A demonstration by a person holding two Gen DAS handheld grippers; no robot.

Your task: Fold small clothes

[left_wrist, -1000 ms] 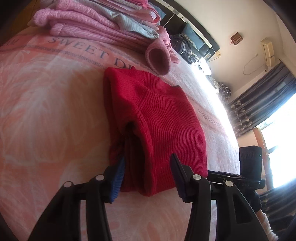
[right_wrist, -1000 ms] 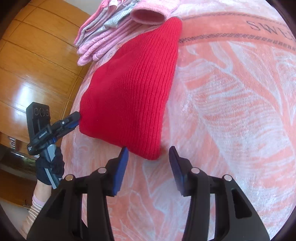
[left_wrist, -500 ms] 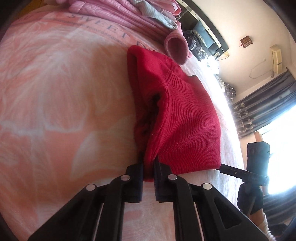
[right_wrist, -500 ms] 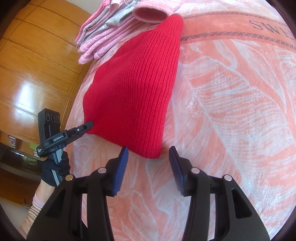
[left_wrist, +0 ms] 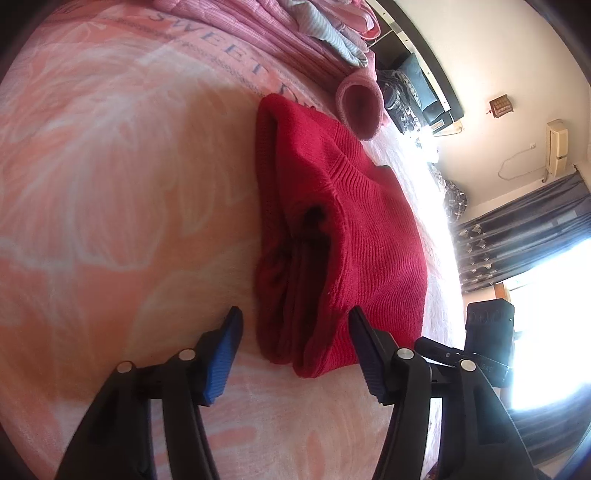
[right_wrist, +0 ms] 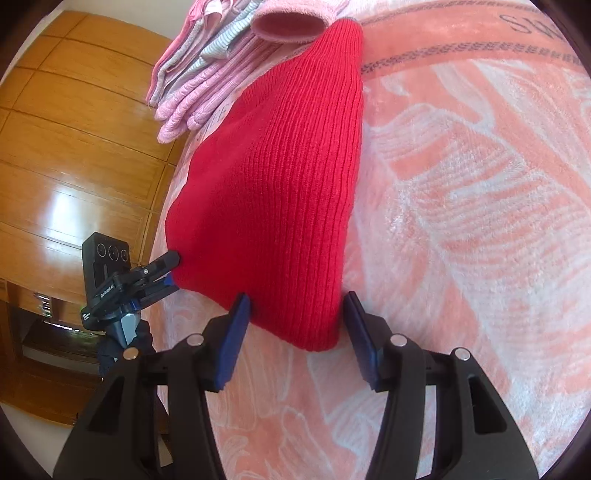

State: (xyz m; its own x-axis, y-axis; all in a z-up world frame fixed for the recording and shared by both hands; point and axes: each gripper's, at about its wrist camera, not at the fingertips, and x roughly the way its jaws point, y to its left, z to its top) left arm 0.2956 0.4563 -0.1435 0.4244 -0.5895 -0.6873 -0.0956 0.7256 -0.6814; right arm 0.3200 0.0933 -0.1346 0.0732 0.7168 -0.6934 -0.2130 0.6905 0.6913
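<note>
A folded red knit sweater [left_wrist: 369, 240] lies on the pink blanket [left_wrist: 110, 184]. Its layered open edge faces my left gripper [left_wrist: 295, 321], which is open with a finger on either side of that edge. In the right wrist view the sweater [right_wrist: 280, 184] shows its smooth folded side. My right gripper [right_wrist: 297, 306] is open, and the sweater's near corner sits between its blue pads without being pinched. The left gripper [right_wrist: 162, 269] shows at the sweater's left corner, and the right gripper [left_wrist: 476, 354] shows past the sweater's right side.
A pile of pink and striped clothes [left_wrist: 295, 44] lies just behind the sweater, with a pink cuff [right_wrist: 291, 22] touching its far end. A wooden wardrobe [right_wrist: 74, 147] stands beyond the bed edge. Dark curtains [left_wrist: 517, 240] hang by a bright window.
My left gripper shut on the sweater's open edge half a second ago and has now let go and opened. My right gripper moved forward, so the sweater's corner is now between its fingers.
</note>
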